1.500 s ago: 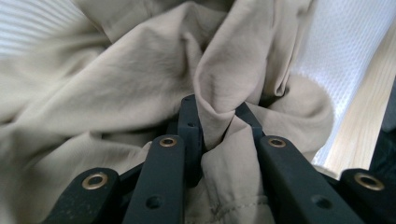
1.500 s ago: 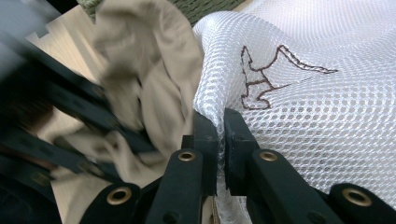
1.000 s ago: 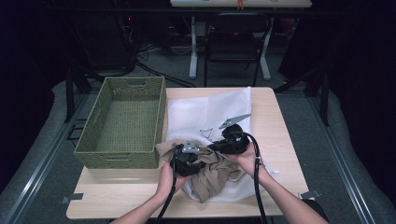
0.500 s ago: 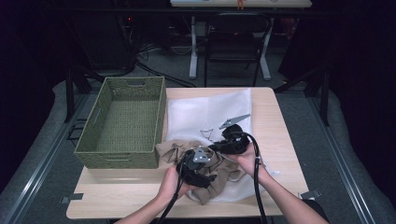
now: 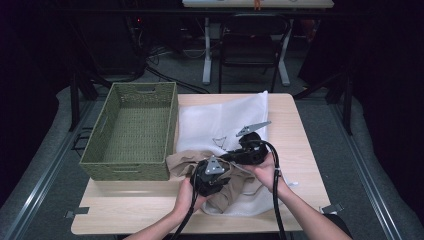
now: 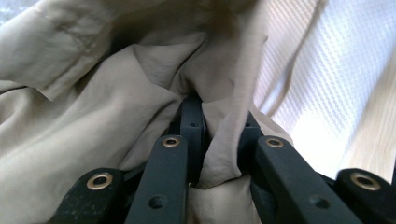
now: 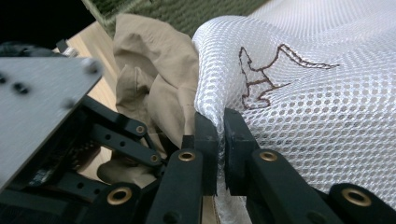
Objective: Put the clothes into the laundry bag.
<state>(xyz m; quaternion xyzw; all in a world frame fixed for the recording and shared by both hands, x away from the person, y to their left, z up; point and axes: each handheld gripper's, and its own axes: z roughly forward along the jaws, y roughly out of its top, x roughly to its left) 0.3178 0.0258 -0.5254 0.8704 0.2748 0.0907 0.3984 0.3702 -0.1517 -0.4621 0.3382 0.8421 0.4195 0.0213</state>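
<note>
A fold of the tan cloth (image 6: 116,135) is pinched in the left gripper (image 6: 218,135) at the table's (image 5: 310,130) near edge. The white mesh bag (image 7: 303,93) (brown stitching on it) is clamped at its rim by the right gripper (image 7: 219,135), just right of the green basket (image 5: 131,131).

Both grippers are matte black — the left gripper (image 5: 212,176) and right gripper (image 5: 248,150) each carry a grey three-cornered plate, brass-ringed rivets along the fingers (image 6: 192,122), and a trailing black cable; forearms unsleeved.
</note>
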